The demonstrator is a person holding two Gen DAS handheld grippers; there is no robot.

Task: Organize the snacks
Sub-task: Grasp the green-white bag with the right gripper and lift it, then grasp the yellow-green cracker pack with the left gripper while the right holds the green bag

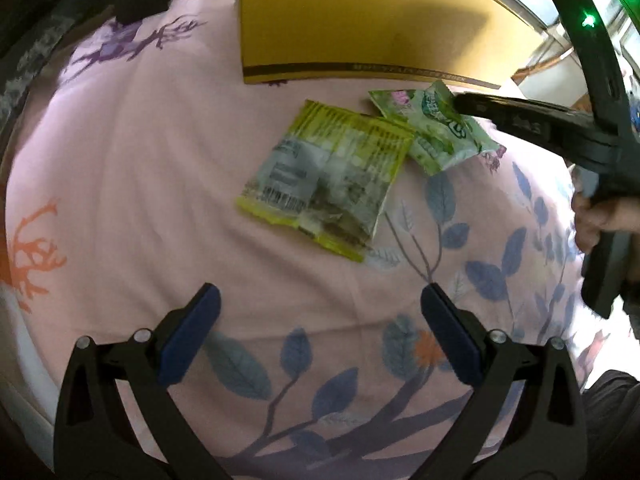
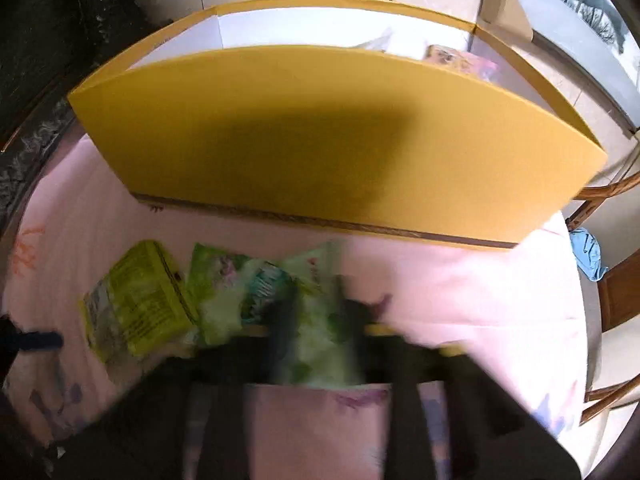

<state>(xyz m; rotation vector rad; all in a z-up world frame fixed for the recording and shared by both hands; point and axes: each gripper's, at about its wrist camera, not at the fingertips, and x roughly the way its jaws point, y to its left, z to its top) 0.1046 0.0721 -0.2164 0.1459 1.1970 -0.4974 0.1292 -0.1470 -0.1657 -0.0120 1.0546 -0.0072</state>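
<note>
Pink floral cloth (image 1: 120, 160) covers the surface, and on it, going from left to right in the left wrist view, lie a yellow-green snack packet (image 1: 324, 176) and a green snack packet (image 1: 436, 128), the first overlapping the edge of the second. The yellow-green one lies flat with its long axis running away and to the right, its barcode end towards the camera.

Left gripper (image 1: 320, 316) hangs over bare cloth on the near side of both packets, its blue pads (image 1: 192, 332) spread wide with nothing between them. The yellow-green packet lies straight ahead of those fingers and well apart from them, so I judge this hand the nearer one for that packet.

Right gripper (image 1: 460, 102) reaches in from the right, a hand (image 1: 600, 216) on its handle, its tip lying on the far upper corner of the green packet. Its own view is badly blurred, yet there the green packet (image 2: 280, 312) runs up between the dark fingers, so I read the jaws as clenched on it. The lift turns on that corner pinch holding.

Behind both packets, just beyond them, stands the yellow cardboard box (image 1: 360, 20), open at the top. The right wrist view looks over its near wall (image 2: 320, 140) and shows a few packets (image 2: 460, 60) already inside at the right end; the rest of the white interior seems bare.
</note>
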